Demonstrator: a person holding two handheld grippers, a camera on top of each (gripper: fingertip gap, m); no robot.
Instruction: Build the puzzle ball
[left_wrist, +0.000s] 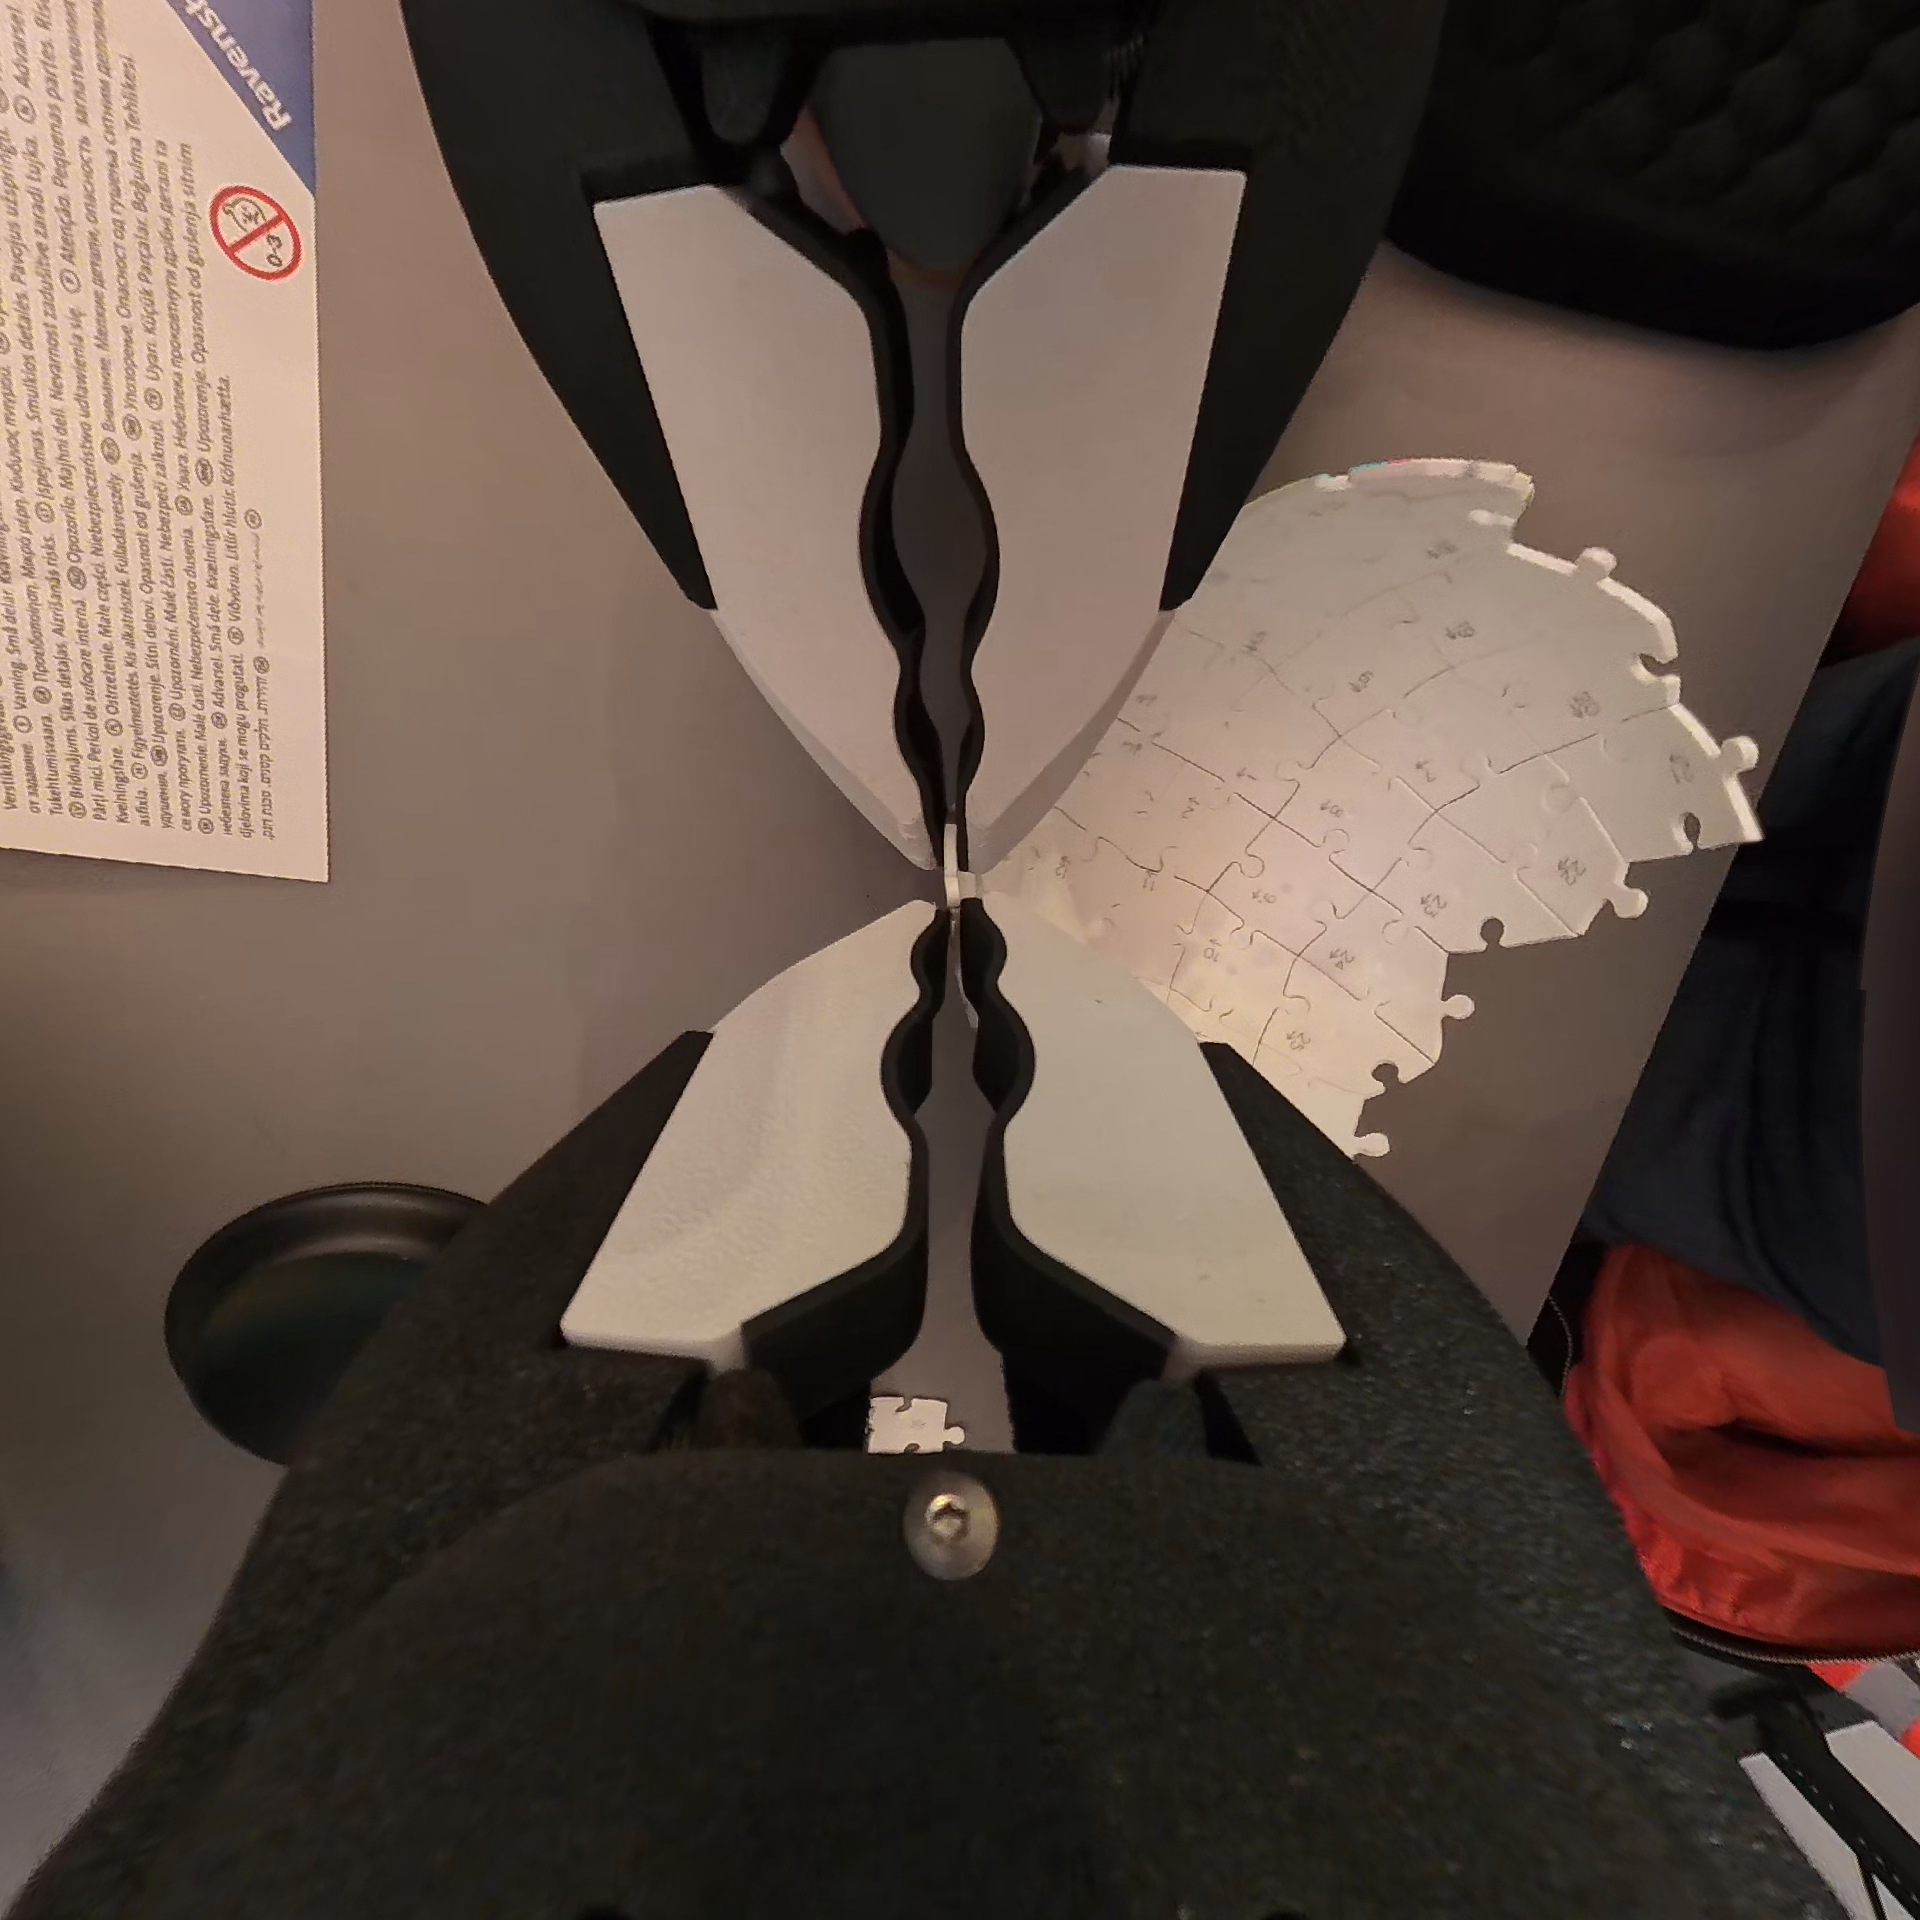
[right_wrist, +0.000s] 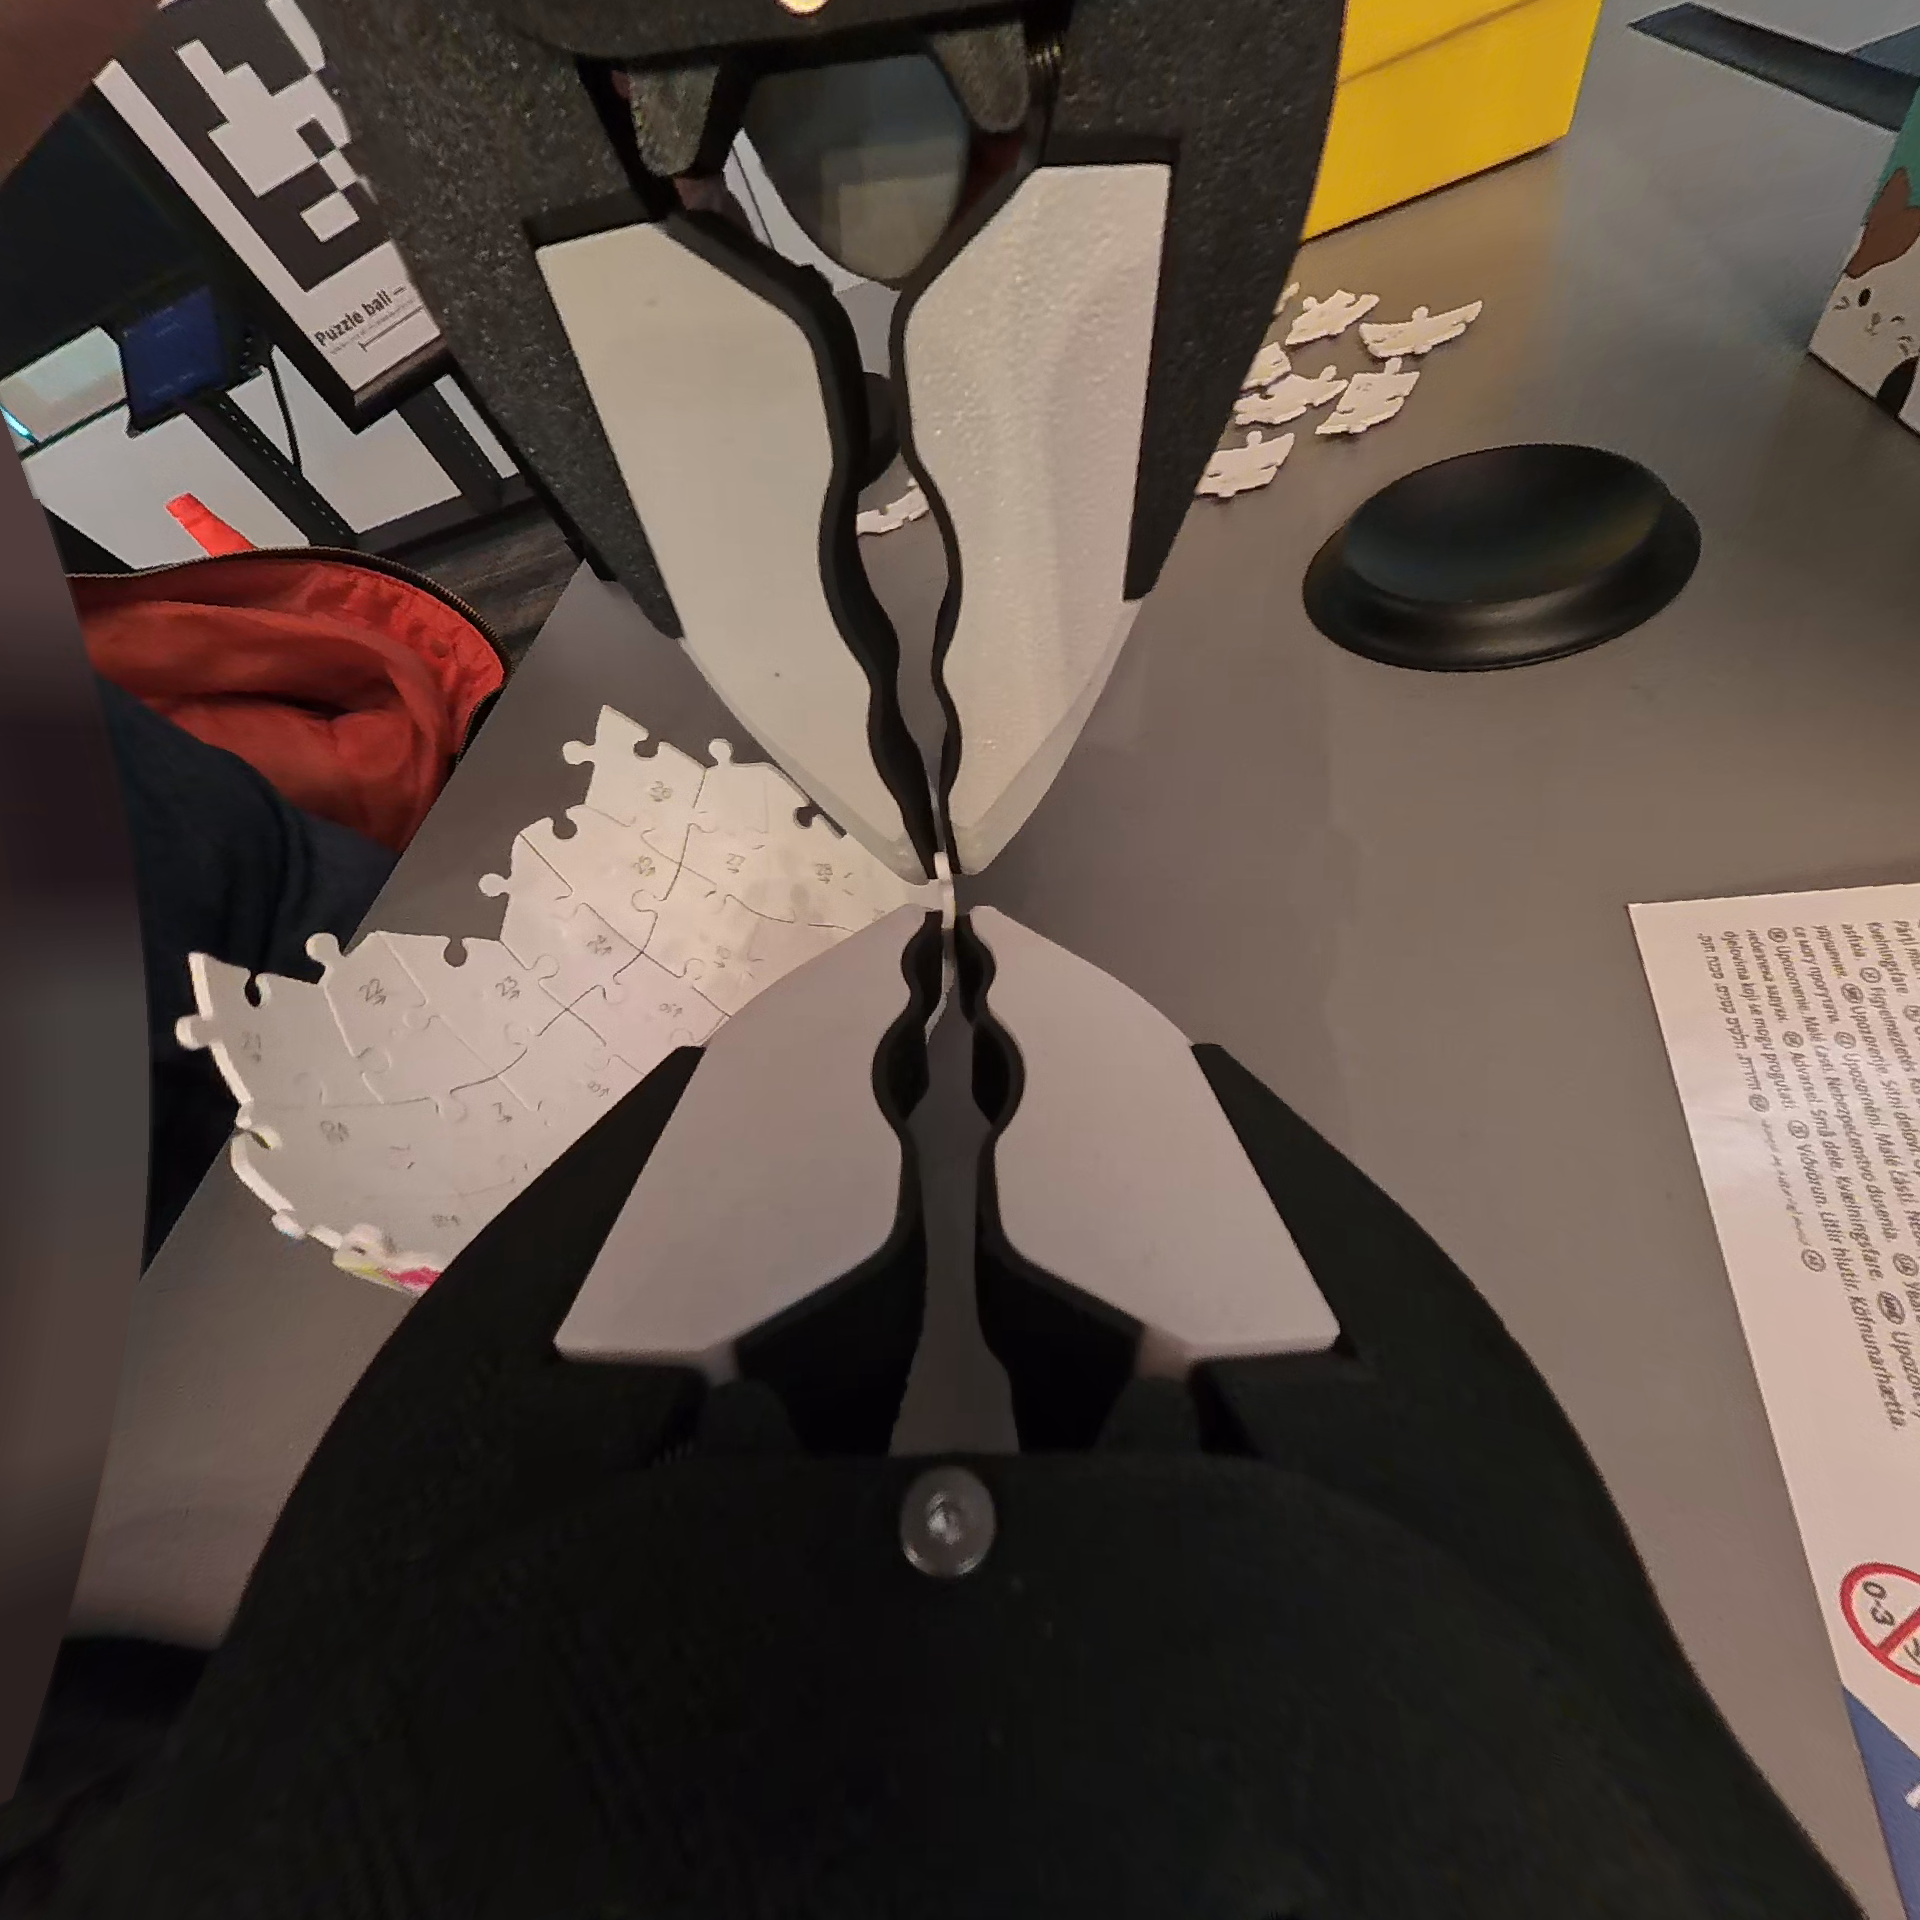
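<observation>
Currently: both grippers, left gripper (left_wrist: 954, 914) and right gripper (right_wrist: 948, 914), tip to tip, clamp the puzzle shell (left_wrist: 1382, 790) rim | step: piece seating | next: press the joint flush between the tips.

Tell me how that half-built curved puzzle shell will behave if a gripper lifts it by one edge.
The puzzle shell looks thin, so probably light. Its many interlocked seams suggest it may flex or pop apart under an edge grip. Its curved underside on the table means it would likely rock when nudged.
</observation>
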